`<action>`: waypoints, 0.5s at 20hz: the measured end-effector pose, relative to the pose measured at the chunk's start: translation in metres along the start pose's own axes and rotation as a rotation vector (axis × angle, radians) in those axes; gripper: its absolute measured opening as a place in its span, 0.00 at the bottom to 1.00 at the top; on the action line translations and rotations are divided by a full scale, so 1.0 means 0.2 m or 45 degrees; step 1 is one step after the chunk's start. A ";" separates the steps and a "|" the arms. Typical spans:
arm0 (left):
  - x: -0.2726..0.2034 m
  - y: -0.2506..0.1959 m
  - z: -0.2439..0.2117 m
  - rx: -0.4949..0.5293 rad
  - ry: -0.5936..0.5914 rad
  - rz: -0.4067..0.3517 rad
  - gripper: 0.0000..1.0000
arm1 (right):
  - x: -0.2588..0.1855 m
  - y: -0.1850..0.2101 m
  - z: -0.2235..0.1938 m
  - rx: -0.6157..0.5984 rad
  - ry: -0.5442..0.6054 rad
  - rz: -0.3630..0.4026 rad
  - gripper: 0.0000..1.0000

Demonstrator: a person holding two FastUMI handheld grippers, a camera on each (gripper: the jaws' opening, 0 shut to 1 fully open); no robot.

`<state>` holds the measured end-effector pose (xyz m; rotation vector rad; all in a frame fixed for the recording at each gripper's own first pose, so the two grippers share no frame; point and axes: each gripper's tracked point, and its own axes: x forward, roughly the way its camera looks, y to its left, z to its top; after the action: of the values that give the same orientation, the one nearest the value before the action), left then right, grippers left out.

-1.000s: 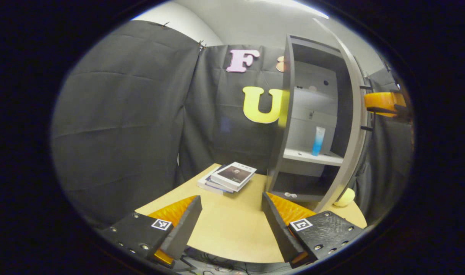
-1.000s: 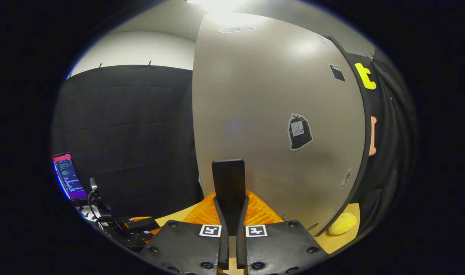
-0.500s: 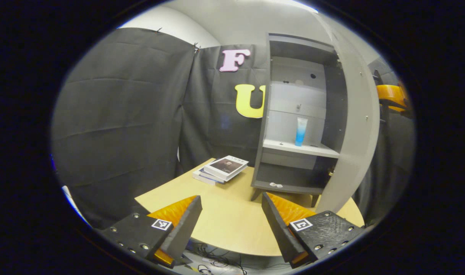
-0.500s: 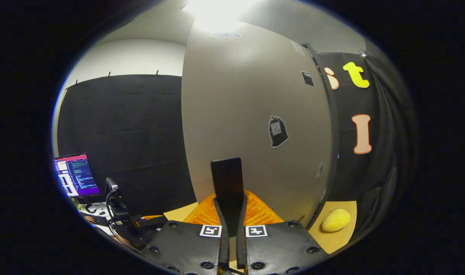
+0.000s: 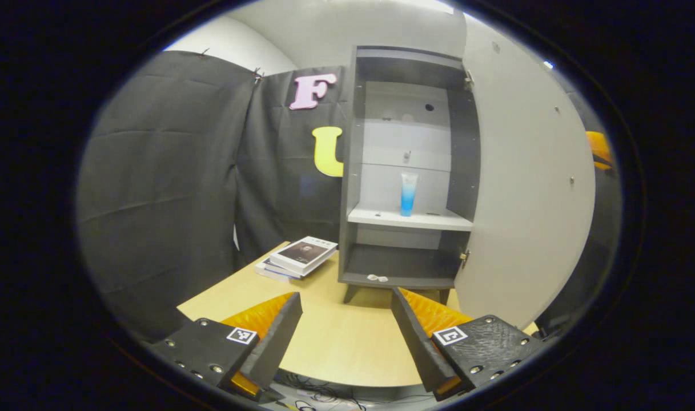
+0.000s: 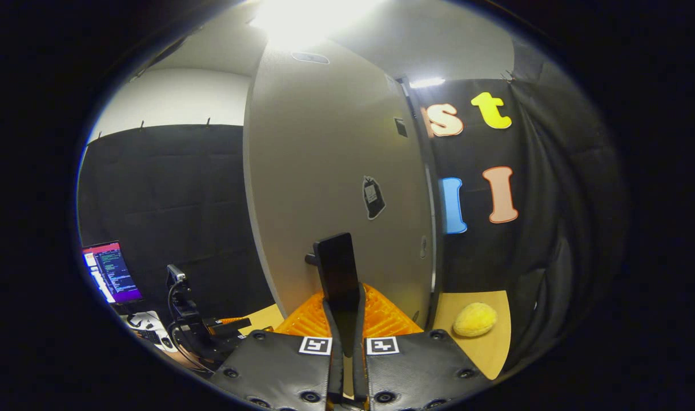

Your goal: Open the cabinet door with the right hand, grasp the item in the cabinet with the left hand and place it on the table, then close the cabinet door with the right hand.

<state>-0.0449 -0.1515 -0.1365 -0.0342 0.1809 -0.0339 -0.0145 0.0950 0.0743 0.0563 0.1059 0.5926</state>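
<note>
Right tongs (image 6: 344,319) clamp the door handle (image 6: 337,271); left tongs (image 5: 346,325) gape wide, empty.

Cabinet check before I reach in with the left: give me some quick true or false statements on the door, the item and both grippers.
1. The cabinet door is open. True.
2. The blue tube lies flat on the table. False: it stands upright on the cabinet's middle shelf.
3. The left gripper is open and holds nothing. True.
4. The right gripper is wide open. False: it is shut on the door handle.
5. Books lie stacked on the table. True.
</note>
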 end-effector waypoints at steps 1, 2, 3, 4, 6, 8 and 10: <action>0.02 -0.03 0.01 0.002 -0.001 -0.026 0.96 | -0.01 -0.02 0.00 0.016 0.001 -0.022 0.08; 0.04 -0.06 0.01 0.007 -0.002 -0.052 0.96 | -0.02 -0.04 0.01 0.021 -0.001 -0.042 0.08; 0.06 -0.08 0.02 0.013 0.000 -0.079 0.96 | -0.03 -0.07 0.01 0.023 -0.001 -0.064 0.08; 0.09 -0.10 0.01 0.019 0.006 -0.105 0.96 | -0.02 -0.11 0.02 0.028 0.000 -0.090 0.08; 0.17 -0.16 0.01 0.019 0.029 -0.168 0.94 | -0.04 -0.16 0.02 0.027 -0.009 -0.146 0.08; 0.23 -0.21 0.01 0.028 0.064 -0.240 0.94 | -0.08 -0.22 0.03 0.039 -0.019 -0.210 0.08; 0.33 -0.28 0.06 0.054 0.065 -0.320 0.98 | -0.13 -0.27 0.03 0.074 -0.046 -0.298 0.07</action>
<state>0.0199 -0.2085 -0.1343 -0.0138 0.2259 -0.2897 -0.0060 0.0361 0.0787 0.1098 0.0932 0.3548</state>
